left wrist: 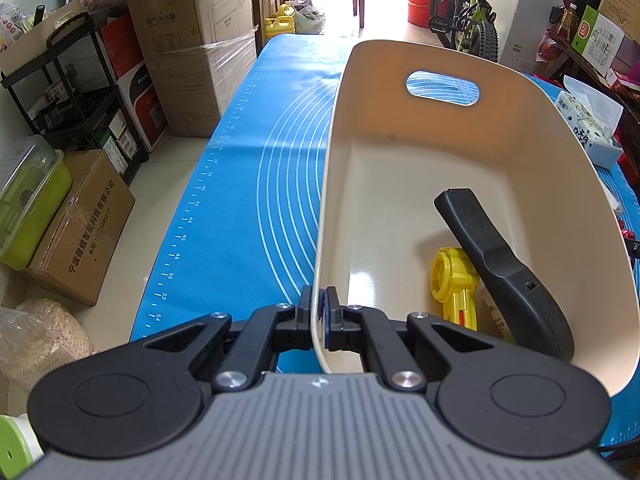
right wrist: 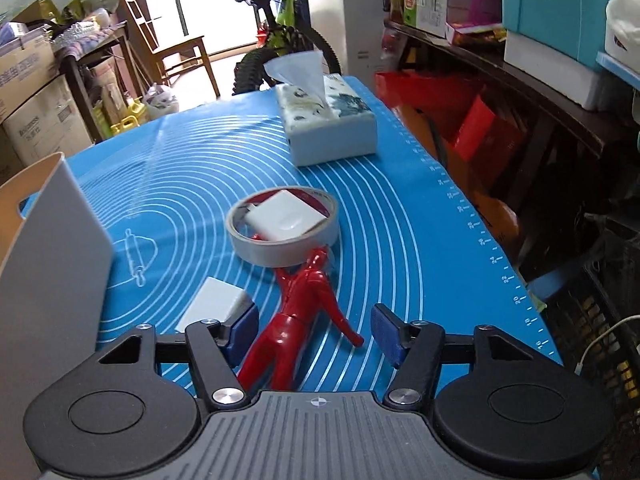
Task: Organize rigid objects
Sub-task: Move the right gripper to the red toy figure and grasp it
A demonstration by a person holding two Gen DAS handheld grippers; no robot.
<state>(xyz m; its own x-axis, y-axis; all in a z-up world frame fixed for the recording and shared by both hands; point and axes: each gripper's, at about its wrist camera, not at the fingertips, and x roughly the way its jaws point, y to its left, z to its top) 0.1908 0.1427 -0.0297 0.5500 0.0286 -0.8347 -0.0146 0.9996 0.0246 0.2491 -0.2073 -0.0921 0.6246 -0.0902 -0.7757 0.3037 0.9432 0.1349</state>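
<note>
Left tongs (left wrist: 319, 312) pinch the bin (left wrist: 440, 152) rim, right tongs (right wrist: 314, 330) spread astride the red figure (right wrist: 304, 312) lying on the tabletop (right wrist: 400, 240); closing may clip its arm, probably tipping the tape roll (right wrist: 284, 226) resting on its head.

The mat (right wrist: 400, 208) is bright blue, printed with thin white concentric rings and ruler marks along its edges. The bin (left wrist: 460, 152) is cream inside and grey outside. In it lie a yellow toy (left wrist: 454, 280) with an orange streak and a matte black handle (left wrist: 504, 264). The figurine (right wrist: 304, 320) is glossy red, the tape roll (right wrist: 280, 248) off-white, the tissue box (right wrist: 332, 128) white with blue-grey blotches
</note>
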